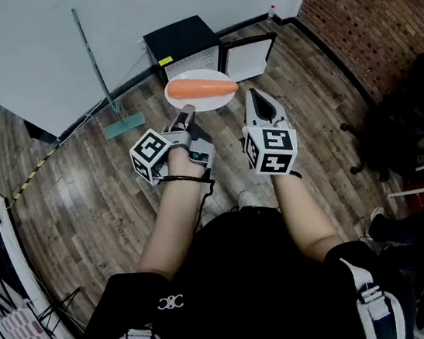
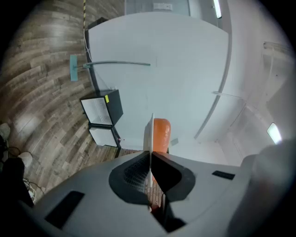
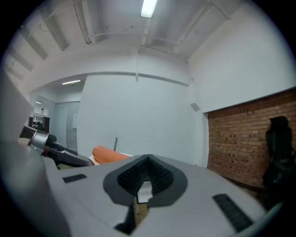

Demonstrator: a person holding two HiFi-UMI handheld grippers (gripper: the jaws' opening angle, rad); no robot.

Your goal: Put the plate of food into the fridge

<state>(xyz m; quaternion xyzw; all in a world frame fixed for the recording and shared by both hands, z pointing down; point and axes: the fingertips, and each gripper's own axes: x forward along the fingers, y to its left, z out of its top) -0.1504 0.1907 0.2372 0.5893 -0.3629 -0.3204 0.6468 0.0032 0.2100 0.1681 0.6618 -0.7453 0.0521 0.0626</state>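
A white plate [image 1: 199,90] carries a long orange piece of food [image 1: 202,88] and hangs in the air over the wooden floor. My left gripper [image 1: 187,114] is shut on the plate's near rim. In the left gripper view the plate [image 2: 151,134] shows edge-on between the pads, with the orange food [image 2: 161,133] on its right side. My right gripper [image 1: 257,97] is beside the plate on the right, shut and empty; the right gripper view shows its jaws [image 3: 145,175] closed together. Beyond the plate a small black fridge [image 1: 181,42] stands against the wall, its door [image 1: 249,57] swung open.
A long-handled mop [image 1: 101,72] leans on the white wall left of the fridge. A brick wall [image 1: 377,8] runs along the right, with a black chair [image 1: 408,114] before it. Yellow-black tape [image 1: 33,176] crosses the floor at the left.
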